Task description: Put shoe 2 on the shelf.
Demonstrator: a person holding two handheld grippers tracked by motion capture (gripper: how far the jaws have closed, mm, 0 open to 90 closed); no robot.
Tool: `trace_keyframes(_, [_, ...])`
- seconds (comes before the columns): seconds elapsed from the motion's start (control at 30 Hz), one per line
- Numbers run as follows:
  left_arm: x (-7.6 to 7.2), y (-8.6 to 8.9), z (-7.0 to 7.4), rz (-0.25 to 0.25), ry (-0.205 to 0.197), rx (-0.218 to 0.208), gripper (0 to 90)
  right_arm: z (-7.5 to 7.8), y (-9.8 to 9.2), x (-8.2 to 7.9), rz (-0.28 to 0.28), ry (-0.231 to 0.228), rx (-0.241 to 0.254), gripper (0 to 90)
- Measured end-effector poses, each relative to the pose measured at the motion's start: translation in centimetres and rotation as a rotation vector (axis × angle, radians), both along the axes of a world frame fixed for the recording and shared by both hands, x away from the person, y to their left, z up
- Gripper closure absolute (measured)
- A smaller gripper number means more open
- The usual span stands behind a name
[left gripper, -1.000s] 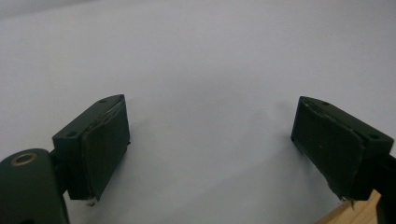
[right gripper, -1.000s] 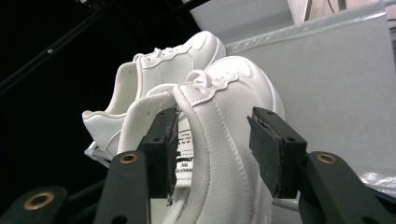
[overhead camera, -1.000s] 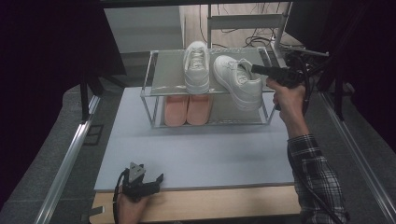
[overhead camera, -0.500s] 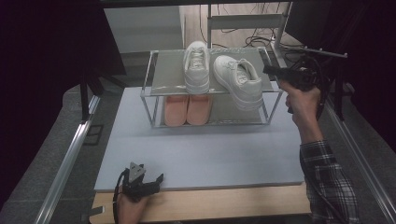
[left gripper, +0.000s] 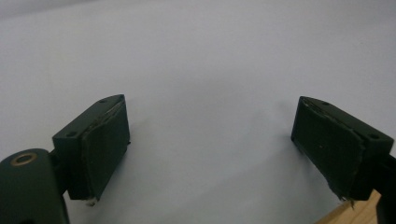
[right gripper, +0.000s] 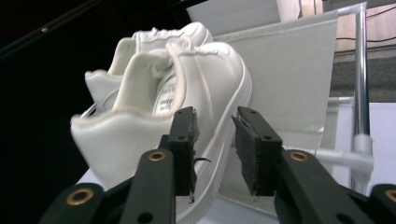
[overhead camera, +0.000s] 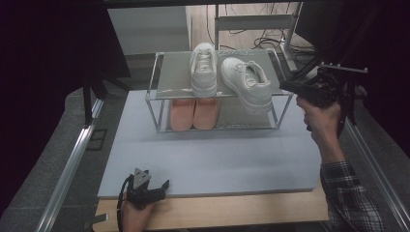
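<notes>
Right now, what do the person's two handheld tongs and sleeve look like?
Both tongs are black. The left tongs carry a grey three-cornered plate on top and a black cable looping by the hand; their flat rectangular pads look worn at the edges. The right tongs show brass-coloured rivets in the right gripper view. The right sleeve is dark-and-white plaid.

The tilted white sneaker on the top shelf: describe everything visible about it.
The tilted white sneaker is a low-top with white laces, a padded collar, a thick white sole and a printed label inside the tongue; the upper looks like smooth leather or synthetic. It lies on the rack's top shelf, angled with its heel toward the front right corner and overhanging the edge, beside a straighter white sneaker. The right gripper is just behind its heel, jaws narrowly apart, not touching it.
</notes>
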State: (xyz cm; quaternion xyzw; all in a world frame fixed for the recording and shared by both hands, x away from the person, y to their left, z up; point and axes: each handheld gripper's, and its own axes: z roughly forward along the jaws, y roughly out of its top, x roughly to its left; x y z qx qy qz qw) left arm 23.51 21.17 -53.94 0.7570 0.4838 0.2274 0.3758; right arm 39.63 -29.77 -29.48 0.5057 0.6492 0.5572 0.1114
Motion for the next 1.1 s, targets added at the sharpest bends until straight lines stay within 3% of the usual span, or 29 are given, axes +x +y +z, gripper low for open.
trace_keyframes(0.23, [0.0, 0.0, 0.0, 0.000, -0.002, -0.001, 11.2, -1.7, 0.1, -1.7, 0.046, -0.003, -0.040, 80.9])
trace_keyframes(0.4, [0.0, 0.0, 0.0, -0.002, 0.000, 0.001, 11.2, -2.8, 0.2, -2.5, 0.076, -0.004, -0.033, 88.8])
trace_keyframes(0.8, [0.0, 0.0, 0.0, 0.000, 0.001, 0.000, 11.2, -4.0, 1.5, -3.1, 0.152, -0.001, -0.023, 89.1])
trace_keyframes(1.1, [0.0, 0.0, 0.0, 0.000, 0.002, 0.000, 11.2, -4.3, 1.9, -2.9, 0.153, 0.004, -0.032, 89.1])
